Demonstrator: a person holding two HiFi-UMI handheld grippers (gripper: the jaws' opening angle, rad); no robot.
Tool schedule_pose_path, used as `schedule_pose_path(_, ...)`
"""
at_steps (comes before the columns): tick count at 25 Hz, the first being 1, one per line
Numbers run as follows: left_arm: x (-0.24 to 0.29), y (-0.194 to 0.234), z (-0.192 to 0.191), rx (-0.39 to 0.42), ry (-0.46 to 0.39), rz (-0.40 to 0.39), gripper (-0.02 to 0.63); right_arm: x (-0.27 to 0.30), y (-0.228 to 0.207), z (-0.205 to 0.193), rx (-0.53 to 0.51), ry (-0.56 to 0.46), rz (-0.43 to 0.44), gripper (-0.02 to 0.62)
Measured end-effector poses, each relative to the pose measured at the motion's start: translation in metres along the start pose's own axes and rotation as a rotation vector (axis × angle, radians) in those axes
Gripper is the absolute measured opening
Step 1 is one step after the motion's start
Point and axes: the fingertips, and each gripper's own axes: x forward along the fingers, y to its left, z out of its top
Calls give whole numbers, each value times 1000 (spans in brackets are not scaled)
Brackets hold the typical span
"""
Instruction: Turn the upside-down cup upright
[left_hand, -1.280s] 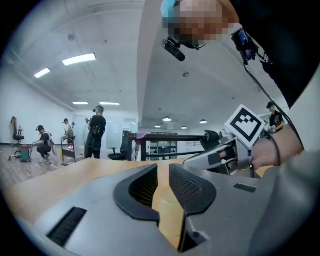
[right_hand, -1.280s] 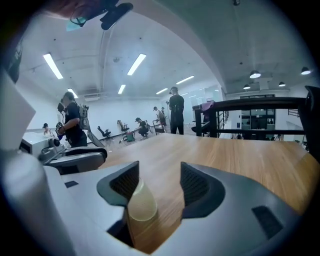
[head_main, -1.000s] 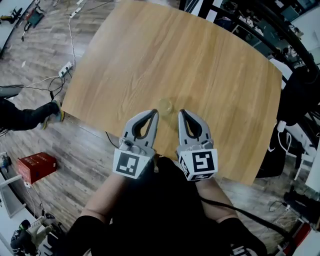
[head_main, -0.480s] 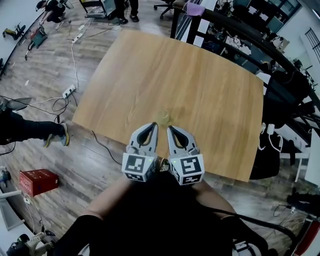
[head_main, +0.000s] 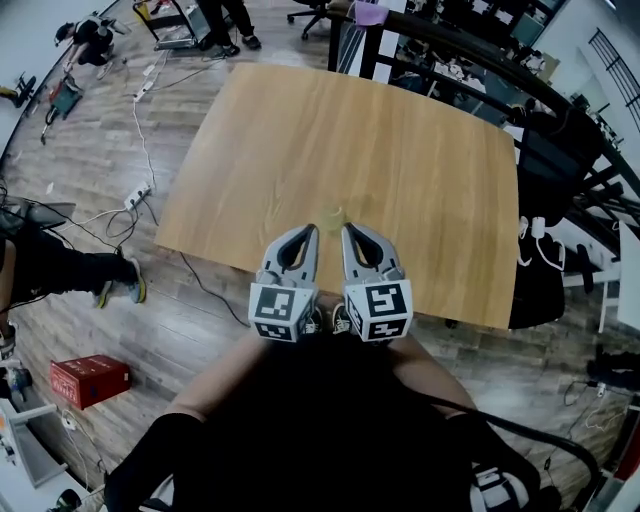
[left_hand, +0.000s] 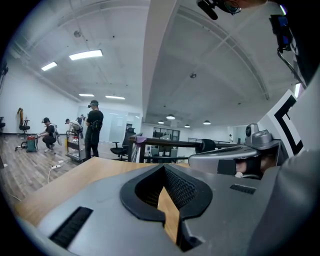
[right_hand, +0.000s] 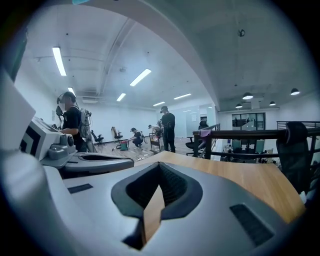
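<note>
A small clear cup (head_main: 333, 213) stands on the wooden table (head_main: 400, 150) near its front edge; it is too faint to tell which way up it is. My left gripper (head_main: 312, 231) and right gripper (head_main: 348, 231) hover side by side just short of the cup, both shut and holding nothing. In the left gripper view the shut left gripper (left_hand: 164, 170) fills the lower picture, with the right gripper (left_hand: 235, 160) beside it. The right gripper view shows the same for the right gripper (right_hand: 159, 167). The cup is hidden in both gripper views.
A black railing and desks (head_main: 470, 60) run behind the table's far edge. On the floor to the left lie cables and a power strip (head_main: 135, 197), and a red box (head_main: 90, 378) sits nearer me. A person's leg (head_main: 60, 268) reaches in at the left, and people stand far off.
Both grippers have risen and drawn closer together, still shut. The table now looks smaller and farther below. The cup has stayed in place.
</note>
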Motion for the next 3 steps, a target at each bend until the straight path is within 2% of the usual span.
schedule_pose_path(3,-10,1,2,2,6,-17,9,-4,7,4,1,-7,-24,12)
